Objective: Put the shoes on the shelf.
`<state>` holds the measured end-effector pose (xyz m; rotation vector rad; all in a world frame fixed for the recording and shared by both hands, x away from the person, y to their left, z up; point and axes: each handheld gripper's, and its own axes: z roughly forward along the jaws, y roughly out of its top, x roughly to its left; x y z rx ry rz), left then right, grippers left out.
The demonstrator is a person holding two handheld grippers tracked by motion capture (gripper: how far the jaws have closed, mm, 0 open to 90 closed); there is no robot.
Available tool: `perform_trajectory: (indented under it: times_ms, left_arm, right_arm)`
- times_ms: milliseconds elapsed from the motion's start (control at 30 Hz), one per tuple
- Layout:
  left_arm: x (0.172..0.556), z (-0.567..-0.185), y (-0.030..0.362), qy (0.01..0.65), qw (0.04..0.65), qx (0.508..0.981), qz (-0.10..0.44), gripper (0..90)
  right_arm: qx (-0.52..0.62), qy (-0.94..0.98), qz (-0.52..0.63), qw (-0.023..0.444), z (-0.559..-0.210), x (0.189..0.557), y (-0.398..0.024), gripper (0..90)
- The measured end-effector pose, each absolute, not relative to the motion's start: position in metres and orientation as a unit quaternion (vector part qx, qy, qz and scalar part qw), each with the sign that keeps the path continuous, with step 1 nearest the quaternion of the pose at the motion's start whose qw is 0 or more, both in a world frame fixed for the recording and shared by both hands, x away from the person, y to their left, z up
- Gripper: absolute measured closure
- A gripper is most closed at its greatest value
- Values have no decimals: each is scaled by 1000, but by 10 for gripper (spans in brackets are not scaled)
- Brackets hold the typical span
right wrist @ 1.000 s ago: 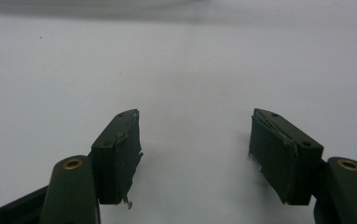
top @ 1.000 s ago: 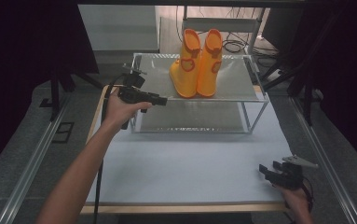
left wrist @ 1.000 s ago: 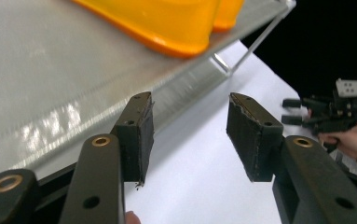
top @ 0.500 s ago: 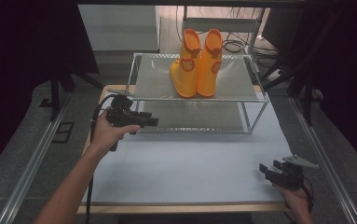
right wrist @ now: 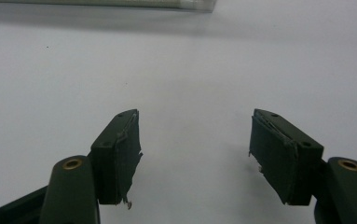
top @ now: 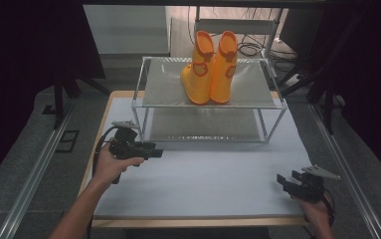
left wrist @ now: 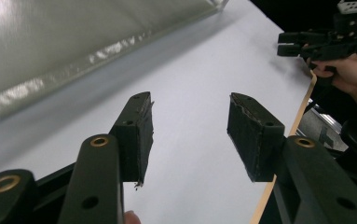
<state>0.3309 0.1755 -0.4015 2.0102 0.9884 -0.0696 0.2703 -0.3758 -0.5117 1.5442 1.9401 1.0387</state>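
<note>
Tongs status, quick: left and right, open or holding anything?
Left tongs: open, holding nothing.
Right tongs: open, holding nothing.

Overhead view; two close table views

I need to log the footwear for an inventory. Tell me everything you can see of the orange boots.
The orange boots are a small pair of rubber-looking rain boots with darker orange trim at the open tops and a round patch on each ankle. They stand upright, side by side and touching, toes toward the person, on the top shelf of a metal-framed rack at the table's far end. Nothing grips them.
</note>
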Motion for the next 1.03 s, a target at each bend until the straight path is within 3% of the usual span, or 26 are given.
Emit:
perform_trajectory:
  times_ms: [1033]
  left_arm:
    - [334,-408,177,412,434,801,-30,485]
  right_arm:
    - [553,703,385,227,-508,269,-375,331]
